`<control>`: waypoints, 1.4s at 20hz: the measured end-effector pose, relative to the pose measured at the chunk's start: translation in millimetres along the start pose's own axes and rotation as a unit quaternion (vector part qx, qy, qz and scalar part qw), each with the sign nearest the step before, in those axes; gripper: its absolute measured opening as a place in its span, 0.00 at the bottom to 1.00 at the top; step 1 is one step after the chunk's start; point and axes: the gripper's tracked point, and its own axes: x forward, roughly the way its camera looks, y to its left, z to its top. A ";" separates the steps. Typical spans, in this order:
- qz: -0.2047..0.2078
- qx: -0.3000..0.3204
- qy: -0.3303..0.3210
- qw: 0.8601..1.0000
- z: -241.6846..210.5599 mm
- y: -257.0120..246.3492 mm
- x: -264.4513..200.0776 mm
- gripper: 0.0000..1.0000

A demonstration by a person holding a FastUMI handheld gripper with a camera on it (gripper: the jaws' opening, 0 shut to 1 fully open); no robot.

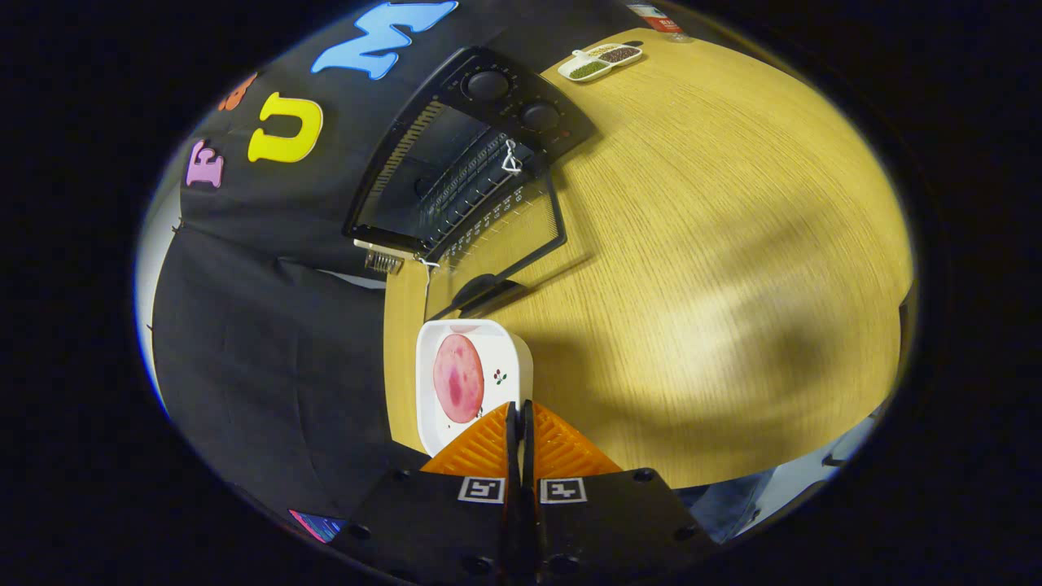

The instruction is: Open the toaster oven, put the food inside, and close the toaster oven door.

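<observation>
Toaster oven [456, 163] stands beyond the tongs and to their left, door [496, 236] dropped open onto the tabletop [692, 244], cavity facing the tongs. White plate [435, 407] carrying a pink slice of food [457, 378] sits just ahead of the tongs [518, 419]. Tongs narrow, apparently pinching the plate's near rim. Plate's long axis points toward the open door. Small divided dish [601, 61] far right, well apart.

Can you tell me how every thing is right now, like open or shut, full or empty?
toaster oven: door open, folded down onto the table; nothing visible on the rack.
white plate: holds a pink slice of food; its rim is pinched by the gripper.
gripper: jaws shut on the white plate.
divided dish: full, with green and brown contents.
</observation>
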 end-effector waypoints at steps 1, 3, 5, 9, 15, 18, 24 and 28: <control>0.004 0.009 -0.011 1.000 -1.4 6.6 1.8 0.02; 0.012 0.027 -0.039 0.999 -0.2 19.9 6.8 0.02; 0.020 0.043 -0.067 0.997 3.4 32.9 12.7 0.02; 0.019 0.075 -0.116 0.990 17.2 50.8 22.7 0.02; 0.032 0.131 -0.189 0.973 56.2 78.2 42.9 0.02; 0.033 0.157 -0.203 0.966 74.9 83.5 60.0 0.02; 0.024 0.209 -0.243 0.947 112.8 84.1 86.5 0.02; 0.017 0.232 -0.271 0.934 135.9 80.2 104.2 0.02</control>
